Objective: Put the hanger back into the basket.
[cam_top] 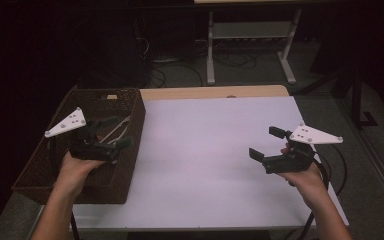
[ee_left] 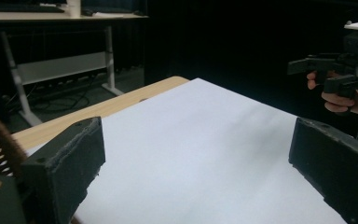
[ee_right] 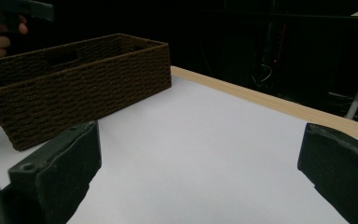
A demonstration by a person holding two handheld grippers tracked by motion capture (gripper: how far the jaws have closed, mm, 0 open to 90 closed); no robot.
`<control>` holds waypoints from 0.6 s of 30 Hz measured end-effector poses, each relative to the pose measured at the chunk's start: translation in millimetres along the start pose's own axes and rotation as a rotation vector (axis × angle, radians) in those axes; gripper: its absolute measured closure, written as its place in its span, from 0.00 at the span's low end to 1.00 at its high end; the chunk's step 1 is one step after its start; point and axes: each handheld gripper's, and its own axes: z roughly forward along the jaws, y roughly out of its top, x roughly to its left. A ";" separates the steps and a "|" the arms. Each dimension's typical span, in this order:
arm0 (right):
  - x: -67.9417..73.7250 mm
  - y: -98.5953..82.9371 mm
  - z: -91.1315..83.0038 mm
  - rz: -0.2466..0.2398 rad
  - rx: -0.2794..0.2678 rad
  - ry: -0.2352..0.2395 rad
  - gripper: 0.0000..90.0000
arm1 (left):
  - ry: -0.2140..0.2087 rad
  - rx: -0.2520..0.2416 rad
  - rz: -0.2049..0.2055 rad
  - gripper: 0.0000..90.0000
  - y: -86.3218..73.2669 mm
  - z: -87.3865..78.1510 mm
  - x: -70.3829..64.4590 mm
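Grippers [cam_top: 109,133] [cam_top: 265,144] gape empty; left, at nine o'clock over basket [cam_top: 40,165], risks snagging the woven rim while reaching for tongs [cam_top: 117,131].

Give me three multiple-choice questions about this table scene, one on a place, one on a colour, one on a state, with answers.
1. Where is the dark brown woven basket?
A. the table's left end
B. the table's right end
C. the floor

2. What colour is the flat sheet covering the wooden table?
A. red
B. white
C. green

3. How do the right hand-held gripper jaws stand?
A. shut on a cup
C. shut empty
B. open, holding nothing

Answers: 1 A, the high view shows the basket at the left end under the left hand-held gripper. 2 B, the sheet is plainly white. 3 B, the right gripper view shows bare sheet between its jaws.
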 end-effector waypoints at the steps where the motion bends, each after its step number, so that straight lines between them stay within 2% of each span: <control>1: 0.2 0.3 0.1 0.003 0.000 0.000 0.00 | -0.002 -0.004 -0.004 0.04 -2.2 1.6 -1.0; 11: -3.5 8.9 -1.2 0.011 -0.066 -0.006 0.00 | -0.010 -0.026 -0.018 0.03 -15.7 8.8 -8.0; 18: -4.1 13.4 -1.0 0.011 -0.088 -0.001 0.00 | 0.000 -0.015 -0.011 0.03 -20.8 10.7 -8.0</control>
